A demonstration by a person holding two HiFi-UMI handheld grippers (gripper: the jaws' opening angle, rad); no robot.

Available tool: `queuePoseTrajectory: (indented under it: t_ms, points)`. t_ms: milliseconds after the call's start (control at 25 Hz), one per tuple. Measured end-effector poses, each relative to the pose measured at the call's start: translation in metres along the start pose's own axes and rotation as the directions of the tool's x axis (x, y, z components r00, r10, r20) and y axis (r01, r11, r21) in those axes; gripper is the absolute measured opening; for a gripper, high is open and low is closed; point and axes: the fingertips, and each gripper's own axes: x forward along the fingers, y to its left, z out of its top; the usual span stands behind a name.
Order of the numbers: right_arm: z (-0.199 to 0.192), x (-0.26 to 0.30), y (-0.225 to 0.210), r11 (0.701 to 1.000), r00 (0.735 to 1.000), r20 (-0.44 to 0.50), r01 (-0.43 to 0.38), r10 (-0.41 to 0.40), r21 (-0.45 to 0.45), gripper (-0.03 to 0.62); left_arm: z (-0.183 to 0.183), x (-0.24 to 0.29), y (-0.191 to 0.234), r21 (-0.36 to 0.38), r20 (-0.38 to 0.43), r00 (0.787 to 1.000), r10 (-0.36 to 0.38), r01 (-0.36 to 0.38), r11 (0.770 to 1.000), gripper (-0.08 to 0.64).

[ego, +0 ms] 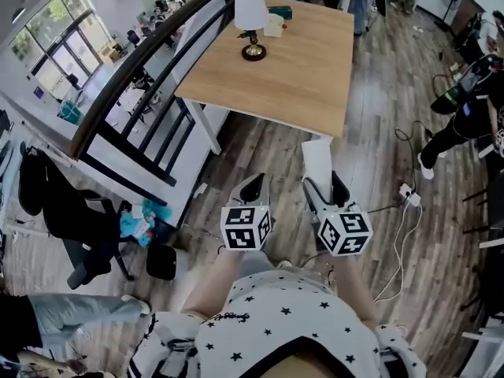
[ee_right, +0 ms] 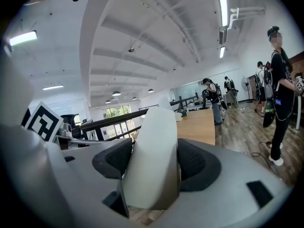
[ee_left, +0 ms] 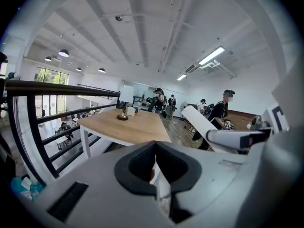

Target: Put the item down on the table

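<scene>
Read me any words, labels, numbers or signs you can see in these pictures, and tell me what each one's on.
No readable text anywhere.
Left marker cube and right marker cube: black-and-white square patterns only, no words.
White item: blank on the sides shown.
Small box beside the lamp on the table: any print is too small to read.

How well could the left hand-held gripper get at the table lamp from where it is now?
Probably not yet. The left hand-held gripper is over the floor, short of the table, and the lamp stands near its far end. Nothing blocks the way; stepping closer should do.
</scene>
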Motion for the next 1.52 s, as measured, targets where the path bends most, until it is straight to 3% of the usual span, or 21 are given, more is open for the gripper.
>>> queuePoseTrajectory:
  t_ms: [360, 640, 1000, 1520]
  points:
    - [-0.005, -0.023, 0.003, 0.999, 1.000, -0.001, -0.031, 0.031, -0.010, 0.293, -0.016, -0.023, -0.006, -0.045, 0.017, 0.999, 0.042, -0.042, 0.998, 0.012]
    - [0.004, -0.014, -0.008, 1.000, 1.000, 0.012, -0.026, 0.026, -0.007, 0.293, -0.017, -0.005, -0.008, -0.052, 0.001, 0.999, 0.033, -0.033, 0.998, 0.012]
    - [0.027, 0.050, -0.050, 1.000, 1.000, 0.022, 0.009, -0.009, -0.026, 0.292, 0.009, 0.085, 0.002, -0.047, 0.001, 1.000, -0.026, 0.026, 0.999, 0.012]
    - [0.085, 0.206, -0.097, 0.999, 1.000, 0.008, 0.019, -0.019, -0.027, 0.293, 0.095, 0.222, 0.056, 0.001, 0.008, 0.997, -0.073, 0.073, 0.997, 0.012]
